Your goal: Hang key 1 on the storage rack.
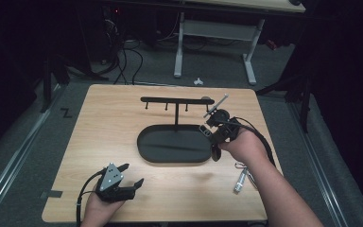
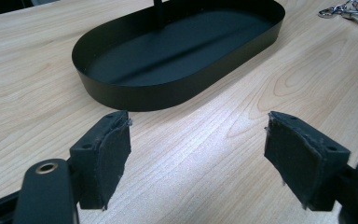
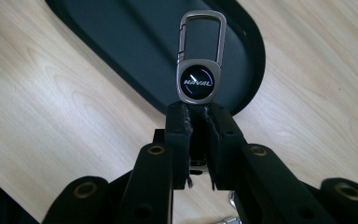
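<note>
A black key stand has an oval tray [image 1: 144,152] and a post bearing a crossbar with small hooks [image 1: 172,100]. My right gripper [image 1: 213,118] is shut on a silver keychain [image 1: 219,104], held beside the crossbar's right end. In the right gripper view the keychain [image 3: 198,70], a carabiner clip with a round HAVAL badge, sticks out past my right gripper [image 3: 198,116] above the tray [image 3: 121,37]. My left gripper [image 1: 132,175] stands open near the table's front left. Its pads [image 2: 114,154] hold nothing and face the tray [image 2: 121,91].
A second keychain with a silver fob [image 1: 241,179] lies on the wooden table [image 1: 99,123] right of the tray, under my right forearm; its ring shows at the left gripper view's top right [image 2: 349,9]. A white-legged desk [image 1: 215,47] stands beyond the table.
</note>
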The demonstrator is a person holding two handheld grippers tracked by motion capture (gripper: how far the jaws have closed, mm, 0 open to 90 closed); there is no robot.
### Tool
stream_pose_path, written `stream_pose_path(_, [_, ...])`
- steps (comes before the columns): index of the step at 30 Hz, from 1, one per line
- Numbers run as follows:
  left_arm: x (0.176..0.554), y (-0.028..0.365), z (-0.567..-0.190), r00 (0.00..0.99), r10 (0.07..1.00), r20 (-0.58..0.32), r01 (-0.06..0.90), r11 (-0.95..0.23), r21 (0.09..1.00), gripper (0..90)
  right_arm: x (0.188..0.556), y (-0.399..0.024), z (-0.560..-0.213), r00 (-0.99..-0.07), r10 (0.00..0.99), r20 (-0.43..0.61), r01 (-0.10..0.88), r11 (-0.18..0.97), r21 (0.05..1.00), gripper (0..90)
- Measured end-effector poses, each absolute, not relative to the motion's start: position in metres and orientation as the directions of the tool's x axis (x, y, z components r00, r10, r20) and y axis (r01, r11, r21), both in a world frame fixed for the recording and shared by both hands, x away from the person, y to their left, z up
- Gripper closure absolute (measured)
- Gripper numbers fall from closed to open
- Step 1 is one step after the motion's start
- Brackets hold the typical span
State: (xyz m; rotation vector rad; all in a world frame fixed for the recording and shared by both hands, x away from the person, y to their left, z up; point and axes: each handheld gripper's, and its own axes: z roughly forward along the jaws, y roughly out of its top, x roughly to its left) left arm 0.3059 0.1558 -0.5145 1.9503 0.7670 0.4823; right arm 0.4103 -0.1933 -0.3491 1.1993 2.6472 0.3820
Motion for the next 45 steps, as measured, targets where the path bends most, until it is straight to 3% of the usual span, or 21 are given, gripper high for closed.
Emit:
stream_pose_path(23, [0.307, 0.156, -0.516, 0.731, 0.683, 0.008, 0.317, -0.35, 0.882, 23.1, 0.441, -0.163, -0.324, -0.645, 0.756, -0.11, 0.685, 0.637, 0.354, 80.7])
stream_pose_path(45, [0.308, 0.157, -0.515, 0.732, 0.681, 0.005, 0.314, -0.344, 0.885, 23.3, 0.456, -0.147, -0.32, -0.645, 0.757, -0.106, 0.682, 0.633, 0.366, 80.7])
